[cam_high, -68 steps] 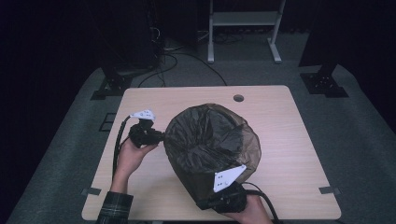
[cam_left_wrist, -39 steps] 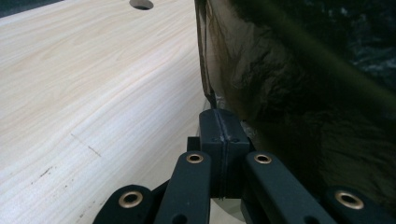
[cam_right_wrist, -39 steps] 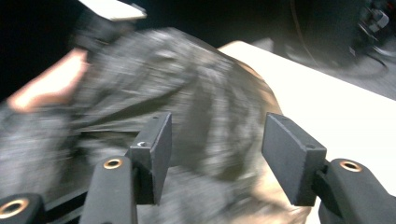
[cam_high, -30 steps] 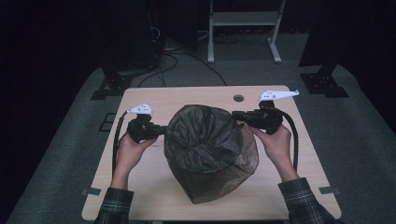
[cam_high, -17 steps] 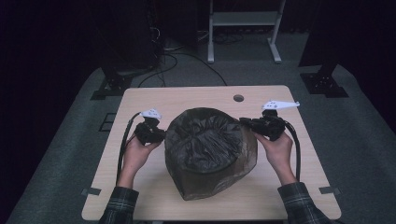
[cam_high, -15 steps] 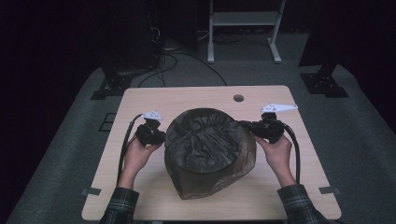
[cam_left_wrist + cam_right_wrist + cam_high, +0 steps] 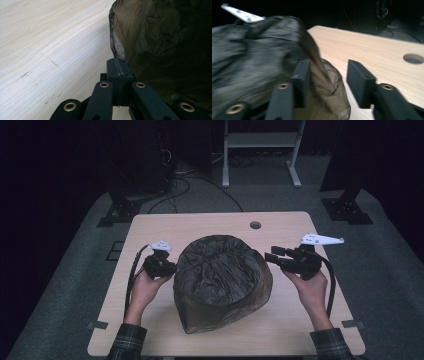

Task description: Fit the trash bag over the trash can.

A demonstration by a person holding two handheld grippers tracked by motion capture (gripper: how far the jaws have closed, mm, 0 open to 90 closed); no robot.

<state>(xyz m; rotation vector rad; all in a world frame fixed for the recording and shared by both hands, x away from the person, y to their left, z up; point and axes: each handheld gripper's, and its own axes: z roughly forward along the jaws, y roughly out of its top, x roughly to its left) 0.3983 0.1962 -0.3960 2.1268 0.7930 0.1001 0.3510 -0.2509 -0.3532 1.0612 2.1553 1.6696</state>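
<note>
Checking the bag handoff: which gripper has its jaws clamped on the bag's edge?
The left gripper: its jaws are shut on the bag edge. The right gripper has just been opening, with bag film loose between its jaws.

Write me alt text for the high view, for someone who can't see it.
A crumpled dark plastic bag lies mid-table on a light wooden table. The left hand-held gripper is clamped on the bag's left edge. The right hand-held gripper, jaws just opening, sits at its right side.

Dark bag point(image 7: 220, 280) bulks mid-surface point(image 7: 200, 222); bare wood behind it past the grommet hole point(image 7: 255, 225), narrow strips either side.
</note>
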